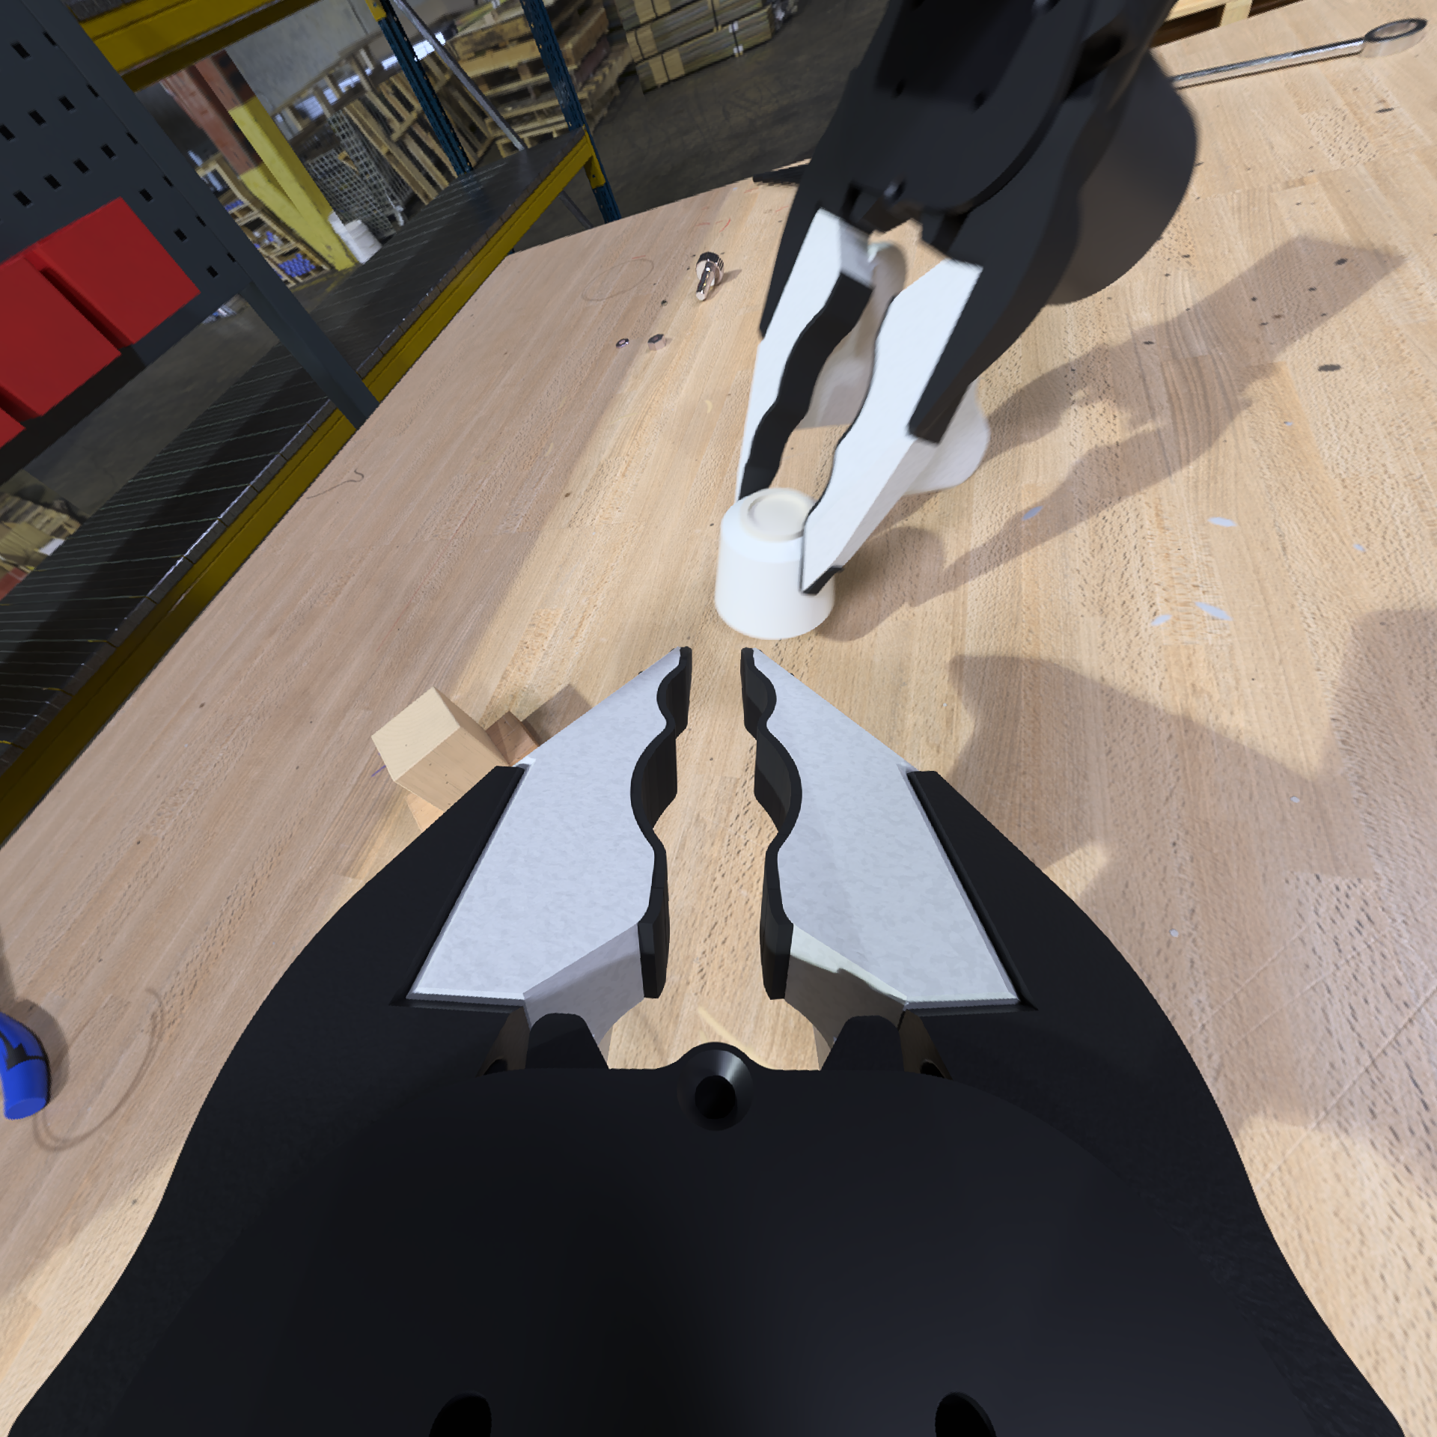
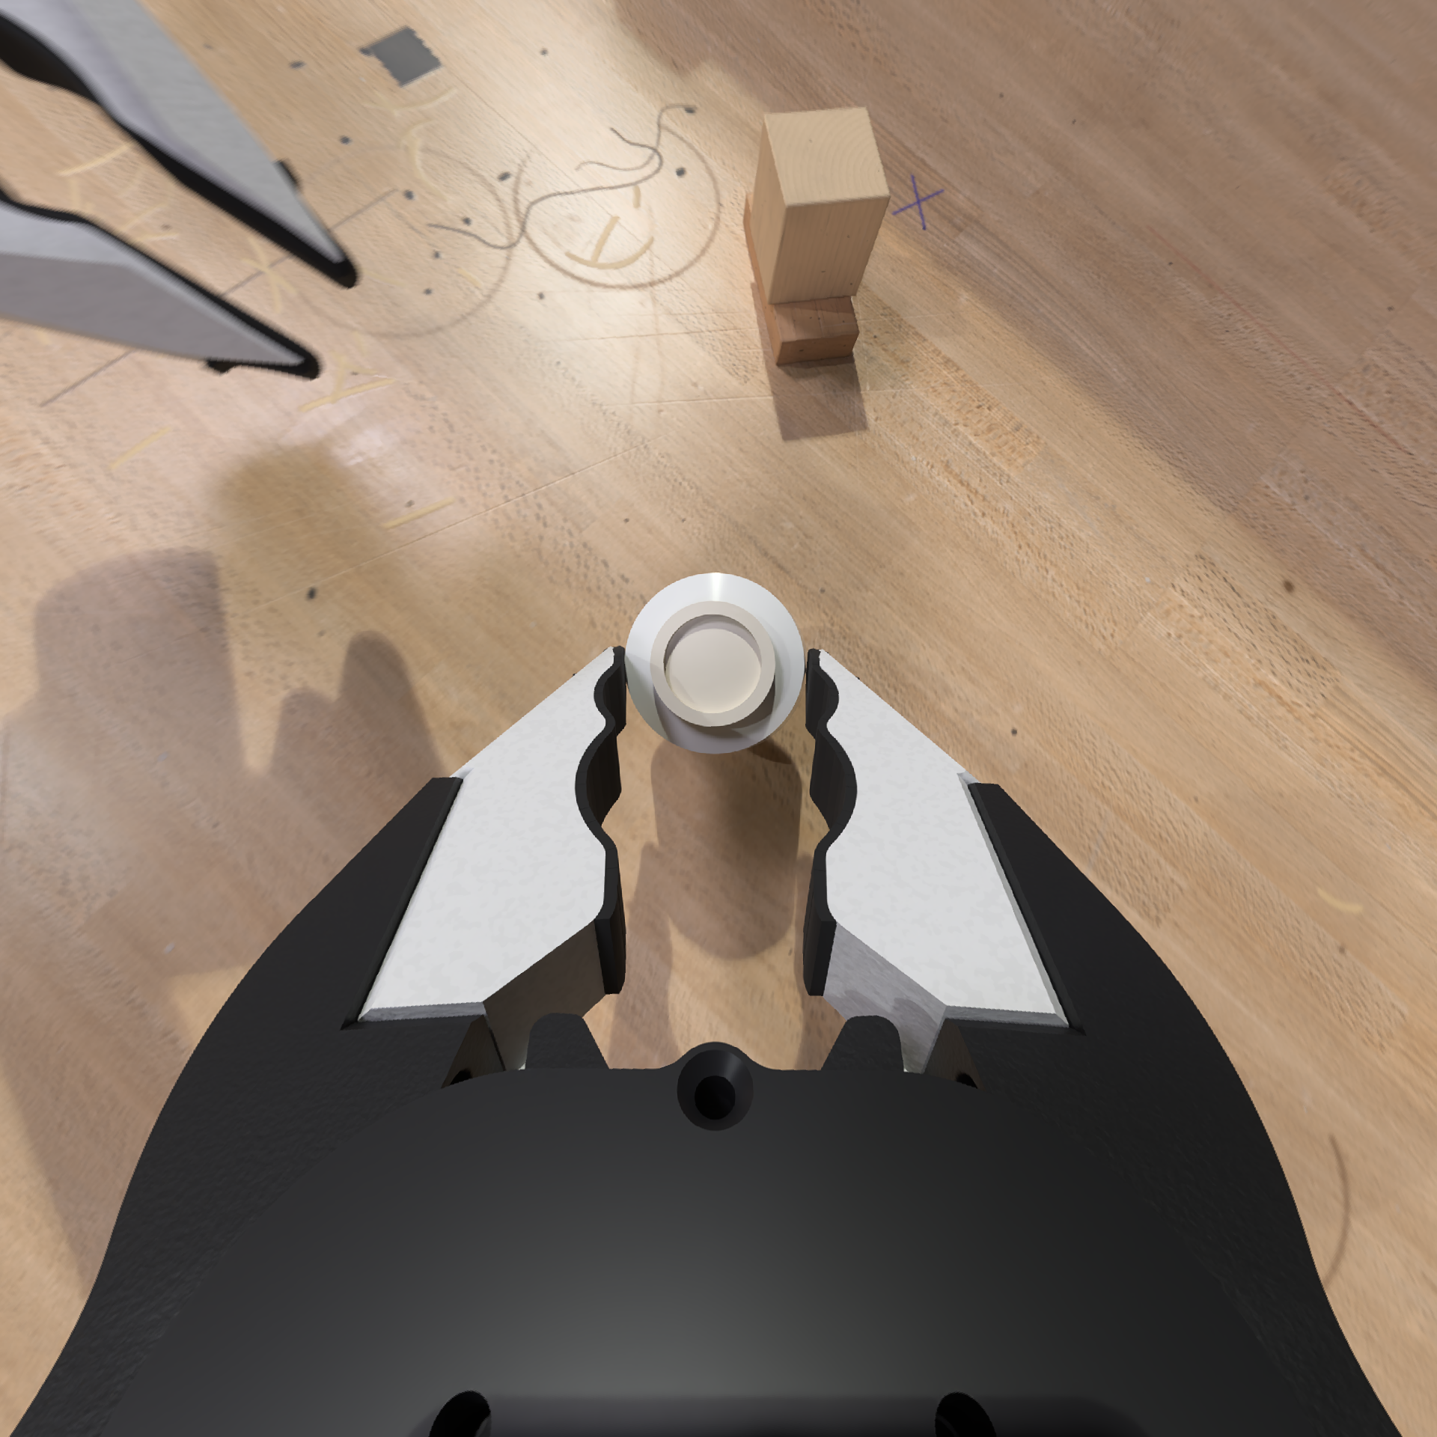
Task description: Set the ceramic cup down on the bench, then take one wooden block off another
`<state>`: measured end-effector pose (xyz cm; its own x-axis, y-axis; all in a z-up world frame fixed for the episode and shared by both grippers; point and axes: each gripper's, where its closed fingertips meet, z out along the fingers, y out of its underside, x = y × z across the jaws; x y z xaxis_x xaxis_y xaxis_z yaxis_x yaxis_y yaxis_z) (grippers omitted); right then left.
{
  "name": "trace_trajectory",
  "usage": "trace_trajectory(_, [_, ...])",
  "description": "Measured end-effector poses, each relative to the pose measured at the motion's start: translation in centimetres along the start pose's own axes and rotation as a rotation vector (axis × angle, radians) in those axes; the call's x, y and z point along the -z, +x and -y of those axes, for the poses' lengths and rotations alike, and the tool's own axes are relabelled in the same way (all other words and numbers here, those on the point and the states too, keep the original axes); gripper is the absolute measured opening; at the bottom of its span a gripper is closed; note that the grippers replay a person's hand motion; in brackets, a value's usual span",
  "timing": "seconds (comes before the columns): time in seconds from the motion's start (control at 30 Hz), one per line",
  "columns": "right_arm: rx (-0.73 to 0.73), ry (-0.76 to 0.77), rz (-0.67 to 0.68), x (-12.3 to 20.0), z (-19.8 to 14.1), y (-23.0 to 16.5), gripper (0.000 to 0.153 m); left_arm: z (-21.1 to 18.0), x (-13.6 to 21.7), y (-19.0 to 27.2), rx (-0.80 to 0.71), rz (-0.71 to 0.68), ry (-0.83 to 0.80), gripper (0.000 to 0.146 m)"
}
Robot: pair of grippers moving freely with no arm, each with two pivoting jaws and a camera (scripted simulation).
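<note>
On the wooden bench (image 1: 1089,777) the white ceramic cup (image 2: 713,663), upside down, is bracketed by the right gripper (image 2: 714,661), jaws seemingly just parted from its sides. Release looks underway. The left gripper (image 1: 715,652) is held narrowly open, empty. Next, the pale upper block (image 2: 820,204) must be lifted off the darker lower block (image 2: 812,330).

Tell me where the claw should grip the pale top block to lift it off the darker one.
Grip the pale top block across its two long side faces, near mid-height, coming down from above. It stands tall on the smaller darker block, so a high, square pinch probably lifts it without dragging the base. The left claw, barely parted and empty, looks nearer.
</note>
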<state>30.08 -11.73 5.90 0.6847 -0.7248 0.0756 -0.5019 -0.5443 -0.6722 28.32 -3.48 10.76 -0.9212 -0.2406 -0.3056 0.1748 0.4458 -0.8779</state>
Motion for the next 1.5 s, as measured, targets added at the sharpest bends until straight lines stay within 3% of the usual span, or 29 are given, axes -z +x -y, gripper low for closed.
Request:
trace_trajectory(0.23, [-0.038, -0.088, 0.079, -3.8, -0.2, 0.6, 0.046, 0.8, 0.5, -0.7, 0.017, 0.005, 0.035, 0.012])
trace_trajectory(0.53, [0.018, -0.127, 0.108, -3.0, -0.4, 0.4, 0.046, 2.1, 1.9, -2.9, 0.02, 0.059, 0.079, 0.011])
trace_trajectory(0.7, [0.028, -0.072, 0.139, -2.8, 3.1, 0.5, 0.063, 2.3, 2.4, -4.3, 0.064, 0.078, 0.103, 0.011])
trace_trajectory(0.93, [0.101, -0.06, 0.096, -9.2, 9.6, 3.2, 0.07, 3.1, 3.5, -5.5, 0.069, 0.112, 0.135, 0.01])
trace_trajectory(1.07, [0.111, -0.144, 0.125, -12.8, 10.1, 3.7, 0.06, 3.3, 3.9, -5.9, 0.073, 0.114, 0.148, 0.01])
trace_trajectory(1.17, [0.13, -0.187, 0.136, -13.9, 10.0, 3.6, 0.045, 3.3, 3.9, -5.9, 0.075, 0.108, 0.151, 0.01])
trace_trajectory(1.33, [0.126, -0.16, 0.183, -11.3, 10.5, 2.7, 0.039, 3.5, 4.0, -5.8, 0.065, 0.11, 0.161, 0.009])
trace_trajectory(1.5, [0.204, -0.091, 0.244, -1.0, 8.4, -1.9, 0.039, 3.7, 4.1, -5.5, 0.063, 0.098, 0.167, 0.009])
